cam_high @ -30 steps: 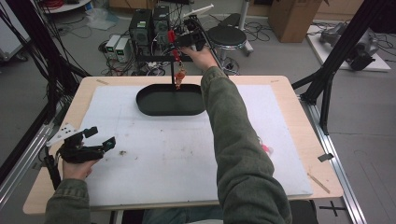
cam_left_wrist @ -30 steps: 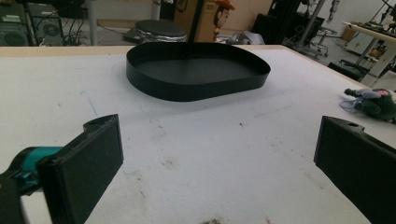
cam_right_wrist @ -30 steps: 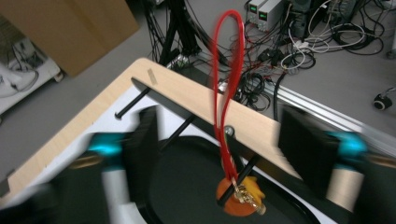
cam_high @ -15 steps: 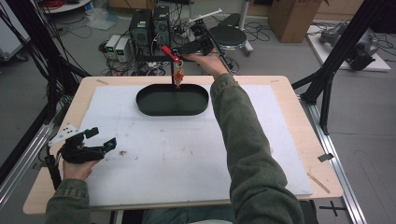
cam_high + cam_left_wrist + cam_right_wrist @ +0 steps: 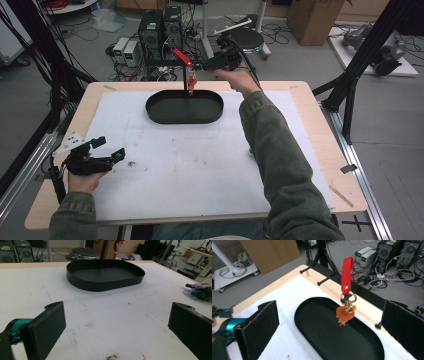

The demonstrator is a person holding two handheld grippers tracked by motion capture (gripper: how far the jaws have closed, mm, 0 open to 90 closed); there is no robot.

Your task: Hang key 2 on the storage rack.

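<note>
A keychain with a red strap (image 5: pixel 347 272) and an orange charm (image 5: pixel 345 313) hangs from a peg of the black rack, over the far rim of the black oval tray (image 5: pixel 312 340). In the high view the keychain (image 5: pixel 190 80) dangles above the tray (image 5: pixel 160 116). My right gripper (image 5: pixel 204 65) is just right of the strap; its jaws have just been opening and stand open with nothing gripped. The keychain hangs free beyond the right gripper (image 5: pixel 329 315). My left gripper (image 5: pixel 111 147) rests open at the near left of the white mat, also open in its own view (image 5: pixel 115 315), facing the tray (image 5: pixel 82 283).
The black rack (image 5: pixel 165 62) with horizontal pegs (image 5: pixel 325 279) runs along the table's far edge. A small grey and purple soft toy (image 5: pixel 200 290) lies on the mat to the right. Computers and cables sit on the floor behind the table. The right sleeve (image 5: pixel 280 165) crosses the mat.
The right hand has drawn back to the right, away from the keychain, which stays hanging on its peg. The left hand has not moved.
</note>
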